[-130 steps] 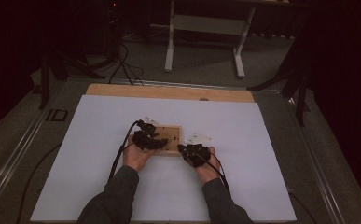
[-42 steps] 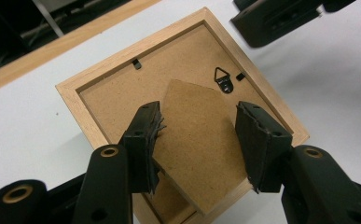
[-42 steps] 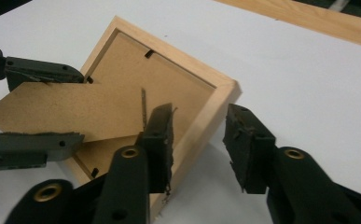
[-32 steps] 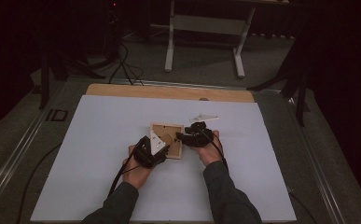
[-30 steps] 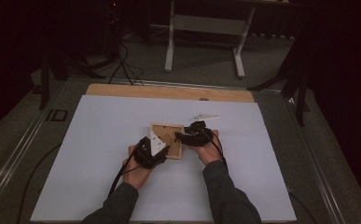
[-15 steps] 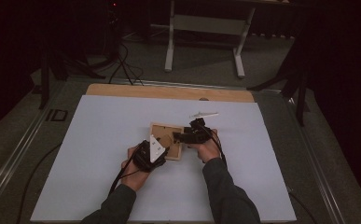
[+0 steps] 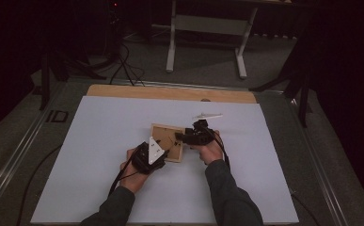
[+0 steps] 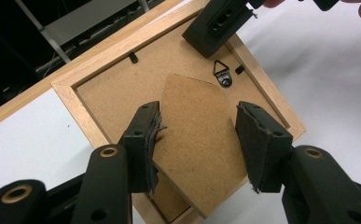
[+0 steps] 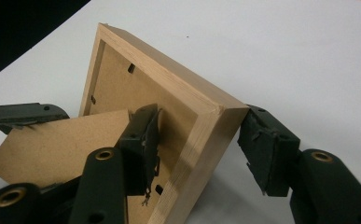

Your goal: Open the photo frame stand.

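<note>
A wooden picture frame (image 7: 163, 136) lies face down on the white sheet (image 7: 99, 141), its brown backing up. My left gripper (image 7: 164, 148) reaches in from the near side; its grey plate shows on top. In the left gripper view the fibreboard stand flap (image 8: 197, 140) sits between my left gripper's (image 8: 199, 112) pads, and both pads touch its edges. The flap (image 9: 61, 144) stands raised off the backing. My right gripper (image 9: 201, 116) straddles a corner of the frame (image 9: 169, 84), one pad inside on the backing, one outside. It holds the frame's right side (image 7: 180, 137).
A small white strip (image 7: 207, 115) lies on the sheet just beyond the right hand. The wooden table edge (image 7: 170, 93) runs along the far side. A metal stand (image 7: 208, 23) and cables are on the dark floor behind. A black hanger ring (image 8: 224, 74) sits on the backing.
My left gripper has drawn back toward the person, from over the frame to its near edge. The right gripper has stayed at the frame's right side through the last second.
</note>
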